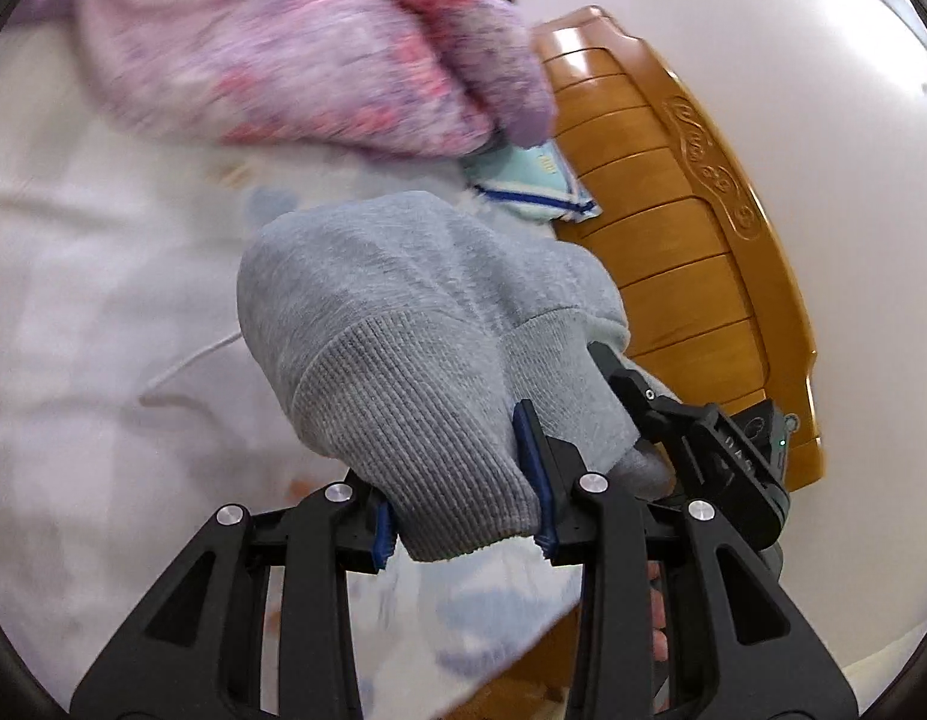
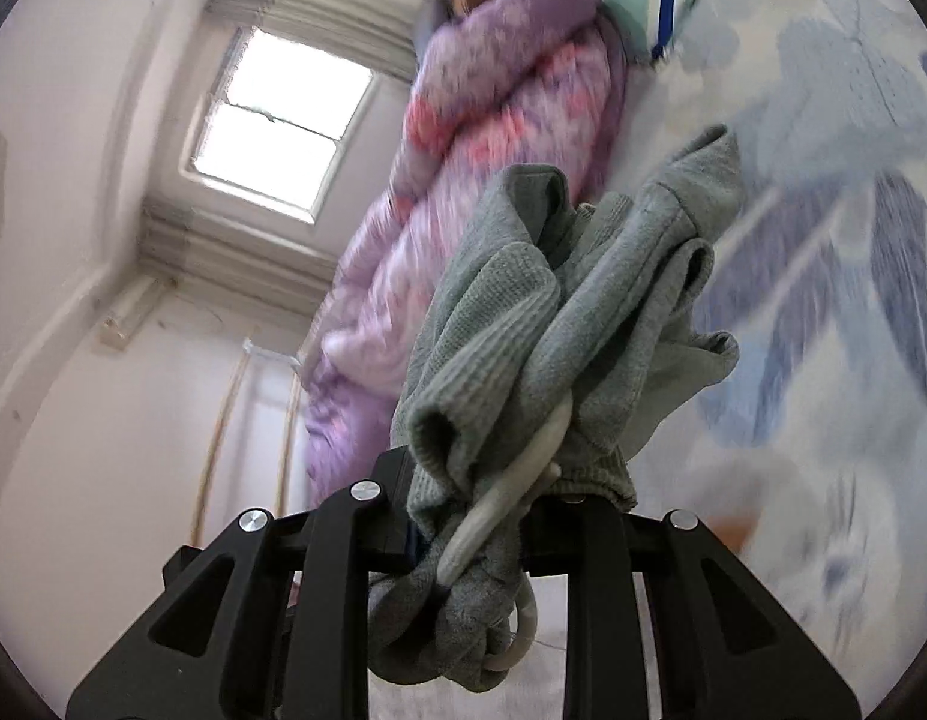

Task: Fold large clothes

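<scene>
A grey sweatshirt (image 1: 415,324) with ribbed cuffs is held up above the bed. My left gripper (image 1: 463,516) is shut on a ribbed cuff end of it, blue pads (image 1: 532,450) pressing the fabric. My right gripper (image 2: 481,516) is shut on a bunched part of the same grey sweatshirt (image 2: 559,300), with its white drawstring (image 2: 505,498) looped through the jaws. In the left wrist view the right gripper's black body (image 1: 715,438) shows just right of the cloth, close to my left gripper.
The bed has a white sheet with blue flowers (image 1: 103,300) (image 2: 823,180). A pink-purple fluffy blanket (image 1: 295,42) (image 2: 463,180) lies along it. A light blue pillow (image 1: 529,180) and wooden headboard (image 1: 673,210) stand at the bed's end. A window (image 2: 277,120) is in the wall.
</scene>
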Demonstrator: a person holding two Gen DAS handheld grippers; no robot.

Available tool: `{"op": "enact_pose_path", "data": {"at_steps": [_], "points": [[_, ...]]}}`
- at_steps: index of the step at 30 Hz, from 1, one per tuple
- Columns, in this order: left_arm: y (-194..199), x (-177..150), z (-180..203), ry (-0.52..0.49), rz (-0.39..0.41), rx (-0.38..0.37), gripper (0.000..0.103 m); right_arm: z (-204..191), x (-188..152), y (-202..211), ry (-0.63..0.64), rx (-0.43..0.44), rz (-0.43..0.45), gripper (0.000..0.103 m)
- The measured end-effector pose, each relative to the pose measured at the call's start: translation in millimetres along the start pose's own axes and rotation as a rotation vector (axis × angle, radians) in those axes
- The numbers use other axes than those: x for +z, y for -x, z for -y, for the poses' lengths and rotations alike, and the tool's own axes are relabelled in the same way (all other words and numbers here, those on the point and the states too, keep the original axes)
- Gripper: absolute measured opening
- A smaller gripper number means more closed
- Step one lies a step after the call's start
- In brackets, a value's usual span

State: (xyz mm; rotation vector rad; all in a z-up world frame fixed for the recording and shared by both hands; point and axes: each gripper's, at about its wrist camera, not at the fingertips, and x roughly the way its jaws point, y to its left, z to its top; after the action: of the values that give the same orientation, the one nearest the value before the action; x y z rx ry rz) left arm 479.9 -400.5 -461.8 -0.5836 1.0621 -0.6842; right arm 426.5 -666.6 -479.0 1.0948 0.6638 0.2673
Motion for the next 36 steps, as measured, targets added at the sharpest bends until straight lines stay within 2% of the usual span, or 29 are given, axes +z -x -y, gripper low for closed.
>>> {"op": "enact_pose_path", "data": {"at_steps": [2, 4, 6, 10, 13, 14, 17, 18, 19, 20, 22, 25, 30, 31, 34, 36], "points": [[-35.5, 8.6, 11.4, -0.047, 0.028, 0.005, 0.033, 26.2, 25.0, -0.3, -0.002, 0.006, 0.013, 0.021], [-72.5, 6.2, 11.3, -0.049, 0.019, 0.036, 0.033, 57.5, 38.3, -4.4, -0.021, -0.029, 0.002, 0.021], [-110.5, -6.1, 6.6, -0.066, -0.018, 0.092, 0.033, 95.1, 43.5, -9.2, -0.056, -0.103, -0.031, 0.021], [-159.5, -44.0, -14.3, -0.023, -0.113, 0.158, 0.033, 155.0, 27.7, -9.5, -0.099, -0.249, -0.123, 0.020], [-173.4, -76.5, -5.1, -0.152, -0.116, 0.204, 0.034, 185.9, 13.1, 7.8, -0.163, -0.251, -0.117, 0.021], [-177.7, -83.7, -6.1, -0.157, -0.129, 0.207, 0.034, 192.4, 8.7, 10.9, -0.166, -0.263, -0.121, 0.021], [-188.2, -103.6, -17.9, -0.127, -0.172, 0.240, 0.036, 207.4, -0.4, 13.1, -0.171, -0.293, -0.145, 0.024], [-191.0, -111.5, -24.2, -0.114, -0.187, 0.259, 0.038, 212.0, -5.4, 14.6, -0.167, -0.318, -0.158, 0.027], [-192.9, -116.0, -29.2, -0.105, -0.199, 0.275, 0.042, 216.1, -9.2, 15.5, -0.160, -0.353, -0.166, 0.036], [-195.3, -120.2, -32.0, -0.099, -0.212, 0.293, 0.048, 218.4, -11.0, 17.8, -0.162, -0.375, -0.168, 0.039], [-201.7, -127.1, -36.7, -0.100, -0.238, 0.349, 0.060, 229.0, -15.0, 27.5, -0.162, -0.455, -0.154, 0.053], [-203.6, -135.4, -34.9, -0.161, -0.244, 0.424, 0.083, 240.5, -18.0, 41.7, -0.187, -0.490, -0.144, 0.052], [-205.8, -132.5, -27.9, -0.204, -0.328, 0.454, 0.089, 228.6, -15.1, 34.8, -0.096, -0.615, -0.187, 0.052], [-202.1, -130.9, -27.4, -0.201, -0.327, 0.457, 0.089, 223.3, -13.9, 33.2, -0.081, -0.653, -0.195, 0.054], [-181.1, -120.1, -26.1, -0.171, -0.303, 0.490, 0.090, 207.9, -12.6, 32.2, -0.045, -0.689, -0.208, 0.054], [-166.3, -112.6, -25.4, -0.152, -0.286, 0.521, 0.091, 189.7, -12.3, 32.8, -0.003, -0.678, -0.217, 0.054]]}}
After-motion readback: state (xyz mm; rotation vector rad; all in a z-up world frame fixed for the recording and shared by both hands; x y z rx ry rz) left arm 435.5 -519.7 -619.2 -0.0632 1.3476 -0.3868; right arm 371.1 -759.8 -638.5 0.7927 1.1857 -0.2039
